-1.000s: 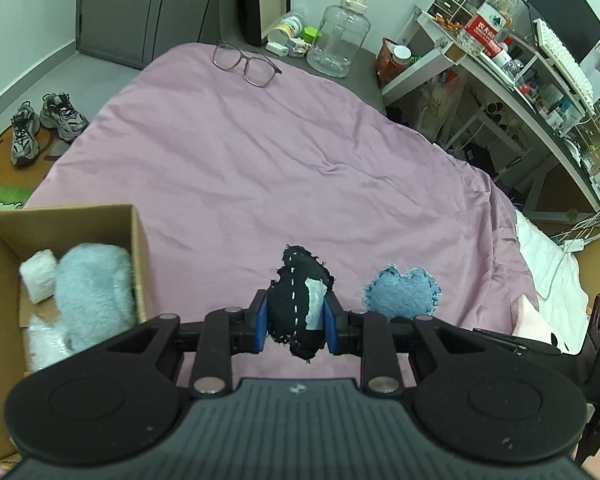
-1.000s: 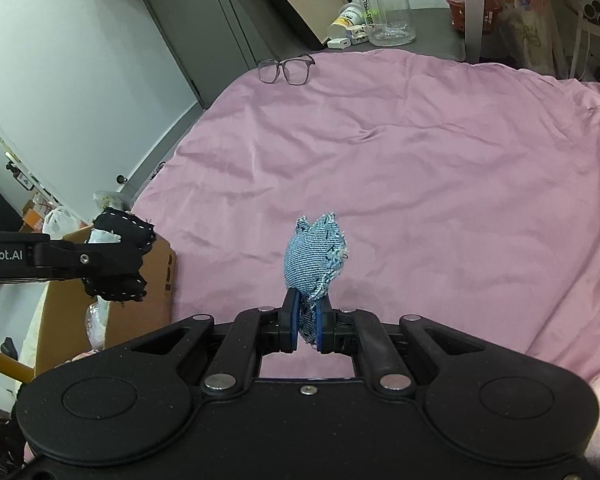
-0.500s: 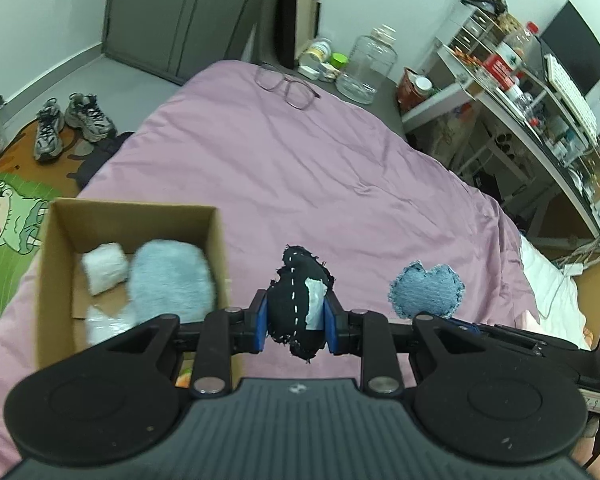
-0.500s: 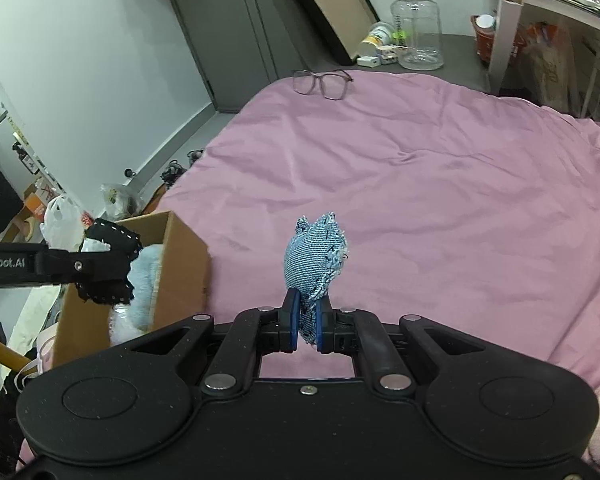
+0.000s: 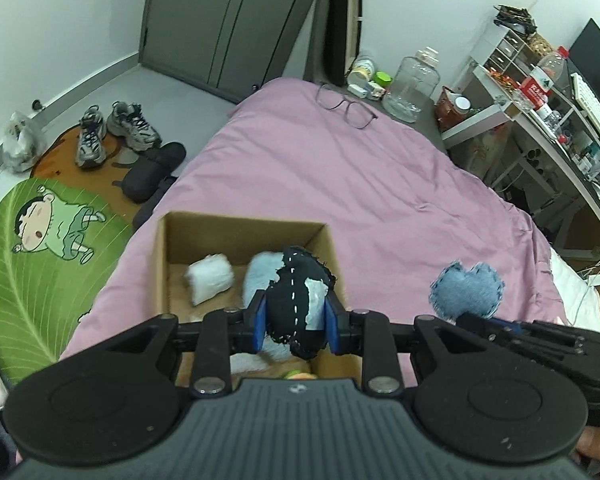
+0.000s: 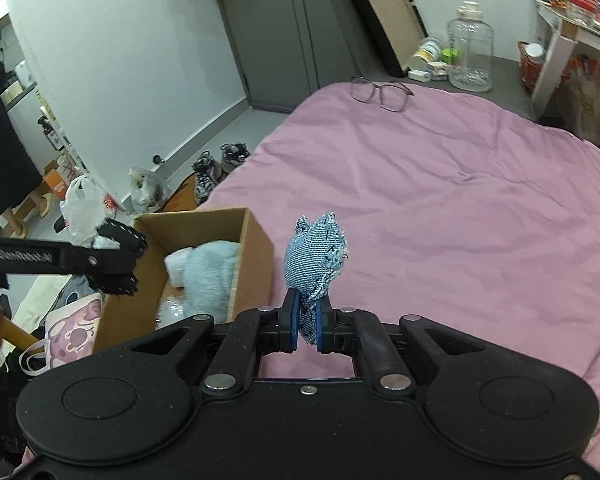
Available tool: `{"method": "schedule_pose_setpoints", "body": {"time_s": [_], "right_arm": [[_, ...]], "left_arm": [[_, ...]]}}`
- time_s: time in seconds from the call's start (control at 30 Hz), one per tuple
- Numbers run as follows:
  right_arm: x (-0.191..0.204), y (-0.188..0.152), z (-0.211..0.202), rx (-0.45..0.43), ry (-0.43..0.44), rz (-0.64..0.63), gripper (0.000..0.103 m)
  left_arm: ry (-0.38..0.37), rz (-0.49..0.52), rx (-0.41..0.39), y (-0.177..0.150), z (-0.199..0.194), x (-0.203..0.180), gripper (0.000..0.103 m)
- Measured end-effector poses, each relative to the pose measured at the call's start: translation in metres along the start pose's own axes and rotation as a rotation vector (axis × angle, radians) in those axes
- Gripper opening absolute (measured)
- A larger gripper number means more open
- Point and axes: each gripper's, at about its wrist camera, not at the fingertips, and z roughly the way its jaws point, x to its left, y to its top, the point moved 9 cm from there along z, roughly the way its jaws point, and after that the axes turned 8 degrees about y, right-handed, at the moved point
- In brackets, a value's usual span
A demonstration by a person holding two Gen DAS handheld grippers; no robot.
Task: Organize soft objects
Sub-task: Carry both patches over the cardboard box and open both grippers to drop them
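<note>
My left gripper [image 5: 296, 326] is shut on a black stitched fabric heart [image 5: 298, 300] and holds it over the open cardboard box [image 5: 244, 236] at the bed's left edge. The box holds a pale blue fluffy piece [image 5: 262, 276] and a white soft piece [image 5: 210, 284]. My right gripper [image 6: 306, 328] is shut on a blue denim heart [image 6: 314, 258], held above the pink bedspread just right of the box [image 6: 256, 240]. The left gripper with the black heart [image 6: 116, 258] shows in the right wrist view over the box.
The pink bed [image 5: 340, 176] carries a pair of glasses [image 5: 346, 106] at its far end. Shoes [image 5: 114, 130] and a green cartoon mat [image 5: 28, 248] lie on the floor left. A desk with clutter [image 5: 540, 100] stands right. A clear jug [image 6: 470, 46] is beyond the bed.
My left gripper has moved left with the black heart until it hangs over the box. My right gripper, holding the denim heart, has shifted left toward the box too.
</note>
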Motion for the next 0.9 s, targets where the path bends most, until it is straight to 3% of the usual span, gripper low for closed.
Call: {"method": "schedule_pose_setpoints", "body": {"time_s": [0.53,0.63,0.7,0.9], "right_arm": [[0.064,0.001,0.02,0.029,0.046,-0.086,0.008],[0.076,-0.004,0.027,0.046,0.063,-0.095,0.008],[0.083,-0.006,0.031,0.057,0.076,-0.098,0.008],[0.102,-0.018,0.042,0.096,0.126,-0.091,0.013]], "left_arm": [[0.0,-0.072,0.005,-0.004,0.022,0.045,0.031],[0.016,-0.083,0.0,-0.001,0.025,0.051,0.039],[0.015,-0.096,0.004,0.0,0.025,0.054,0.05],[0.027,-0.109,0.016,-0.002,0.024,0.064,0.054]]}}
